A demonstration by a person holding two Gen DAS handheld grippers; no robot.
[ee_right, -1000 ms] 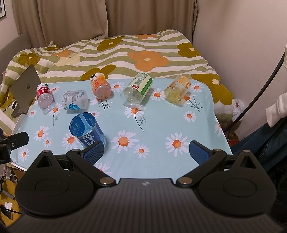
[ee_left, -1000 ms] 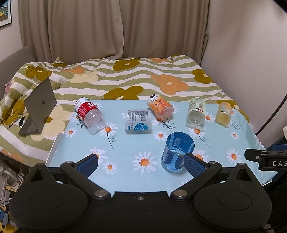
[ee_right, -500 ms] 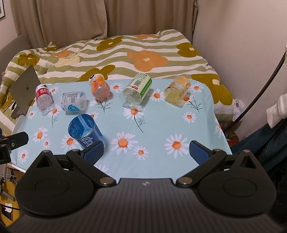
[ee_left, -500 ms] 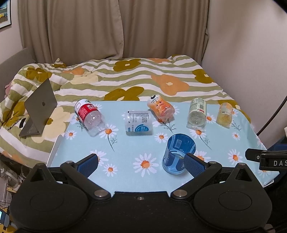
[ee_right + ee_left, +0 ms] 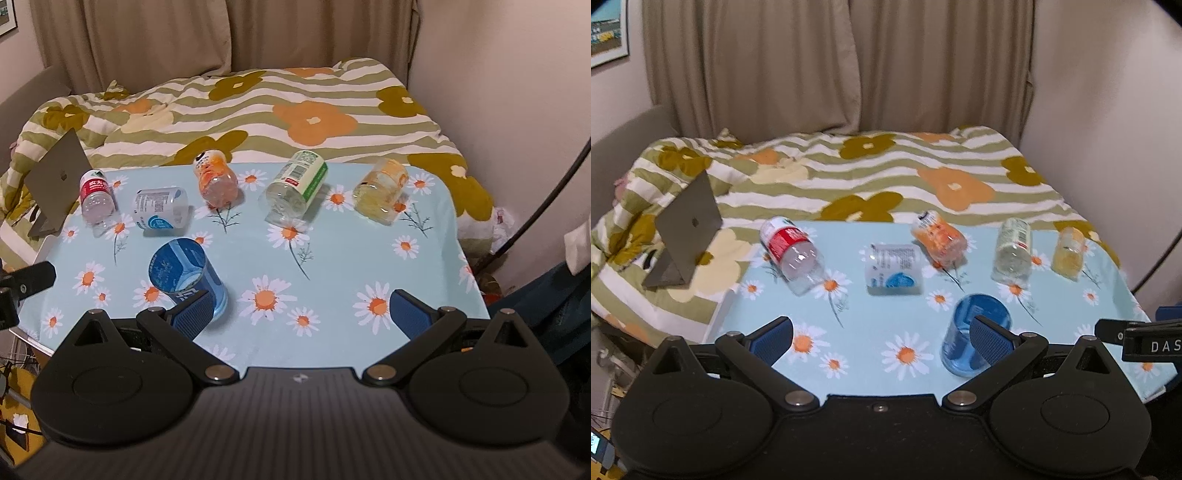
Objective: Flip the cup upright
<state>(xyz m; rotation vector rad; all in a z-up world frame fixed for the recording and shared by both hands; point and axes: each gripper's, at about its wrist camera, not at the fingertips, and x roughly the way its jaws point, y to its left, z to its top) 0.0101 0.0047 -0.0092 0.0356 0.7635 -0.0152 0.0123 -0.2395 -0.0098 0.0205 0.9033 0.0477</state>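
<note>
A blue translucent cup (image 5: 964, 343) stands on the daisy tablecloth near the front edge, open end up; it also shows in the right wrist view (image 5: 184, 277). My left gripper (image 5: 882, 338) is open and empty, held back from the table, its right fingertip (image 5: 991, 338) in front of the cup. My right gripper (image 5: 301, 314) is open and empty, its left fingertip (image 5: 194, 314) overlapping the cup's base in view.
Several bottles lie on their sides along the table's far part: red-label (image 5: 95, 195), blue-label (image 5: 159, 208), orange (image 5: 216, 179), green-label (image 5: 297, 190), yellow (image 5: 380, 192). A laptop (image 5: 687, 229) stands on the flowered bed (image 5: 886, 173) behind. A wall is at right.
Both grippers have drawn back and risen slightly, so the table sits lower and farther in both views. The cup and bottles have not moved.
</note>
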